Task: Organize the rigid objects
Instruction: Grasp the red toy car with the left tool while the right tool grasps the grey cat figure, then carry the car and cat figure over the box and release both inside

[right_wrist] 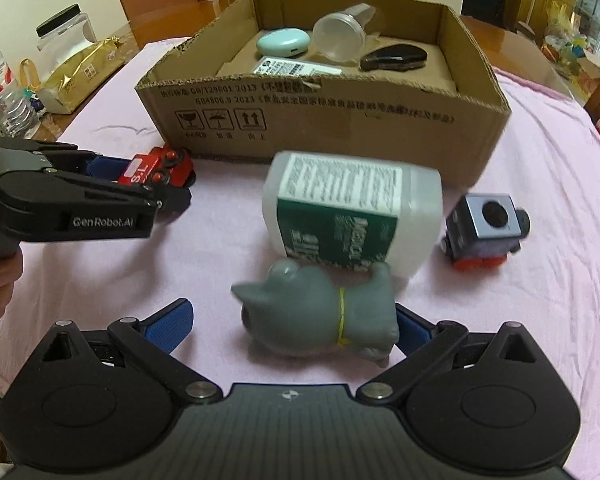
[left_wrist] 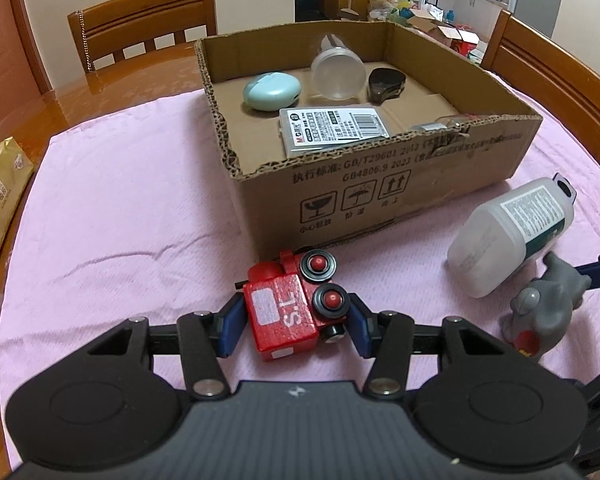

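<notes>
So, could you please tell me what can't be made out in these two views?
- Small clear item in the cardboard box, left wrist view: the torn front wall hides most of it.
- White bottle label, right wrist view: blurred, unreadable.
- Right gripper contact with the gray toy: its far pad is partly behind the toy.
- Red toy train: whether the left gripper pads press it is unclear.

Soft, even indoor light falls from overhead, with short, faint shadows. The bare wooden table (left_wrist: 112, 84) at far left carries a glossy sheen. Both views bend strongly at the edges. On the right, the grey toy (right_wrist: 320, 316) and white bottle (right_wrist: 352, 216) look smeared.
</notes>
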`<action>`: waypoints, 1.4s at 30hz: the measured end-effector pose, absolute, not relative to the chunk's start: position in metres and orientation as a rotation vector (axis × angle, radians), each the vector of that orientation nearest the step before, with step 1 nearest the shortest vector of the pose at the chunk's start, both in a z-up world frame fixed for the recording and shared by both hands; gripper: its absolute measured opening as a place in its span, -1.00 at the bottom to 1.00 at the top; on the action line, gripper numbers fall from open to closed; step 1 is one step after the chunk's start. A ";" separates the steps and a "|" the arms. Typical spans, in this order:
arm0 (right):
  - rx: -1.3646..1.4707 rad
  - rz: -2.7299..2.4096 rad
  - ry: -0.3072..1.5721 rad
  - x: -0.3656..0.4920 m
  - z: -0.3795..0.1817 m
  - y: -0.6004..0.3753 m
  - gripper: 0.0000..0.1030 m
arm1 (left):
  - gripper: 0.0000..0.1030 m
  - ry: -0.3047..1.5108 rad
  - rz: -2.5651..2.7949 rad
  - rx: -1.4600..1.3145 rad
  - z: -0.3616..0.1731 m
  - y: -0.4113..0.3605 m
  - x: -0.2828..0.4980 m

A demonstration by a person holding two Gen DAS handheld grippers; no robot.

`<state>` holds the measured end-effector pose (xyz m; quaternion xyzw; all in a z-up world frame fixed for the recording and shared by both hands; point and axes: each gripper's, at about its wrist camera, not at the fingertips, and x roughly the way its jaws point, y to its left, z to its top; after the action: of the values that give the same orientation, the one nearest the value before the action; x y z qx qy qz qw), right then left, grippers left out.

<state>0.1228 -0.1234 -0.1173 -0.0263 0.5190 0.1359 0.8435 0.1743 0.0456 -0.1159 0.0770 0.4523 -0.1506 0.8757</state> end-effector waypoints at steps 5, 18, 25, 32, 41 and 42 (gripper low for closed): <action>-0.092 0.257 1.095 0.126 -0.119 -0.117 0.81 | 0.01 0.948 -0.317 0.164 -0.117 0.045 0.177; -0.131 0.212 1.111 0.129 -0.122 -0.120 0.51 | -0.06 0.958 -0.331 0.161 -0.115 0.045 0.185; -0.151 0.231 1.118 0.128 -0.120 -0.122 0.49 | -0.06 0.971 -0.370 0.195 -0.110 0.043 0.182; -0.160 0.283 1.116 0.125 -0.103 -0.131 0.49 | -0.06 0.985 -0.429 0.241 -0.089 0.047 0.175; -0.212 0.379 1.057 0.130 -0.051 -0.146 0.49 | -0.06 0.965 -0.512 0.262 -0.043 0.051 0.165; -0.225 0.387 1.045 0.132 -0.045 -0.147 0.49 | -0.06 0.961 -0.516 0.260 -0.038 0.051 0.165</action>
<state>0.1319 -0.1473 -0.0447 -0.1064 0.4947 0.1833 0.8428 0.1651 0.0508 -0.0381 0.1231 0.4558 -0.2447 0.8469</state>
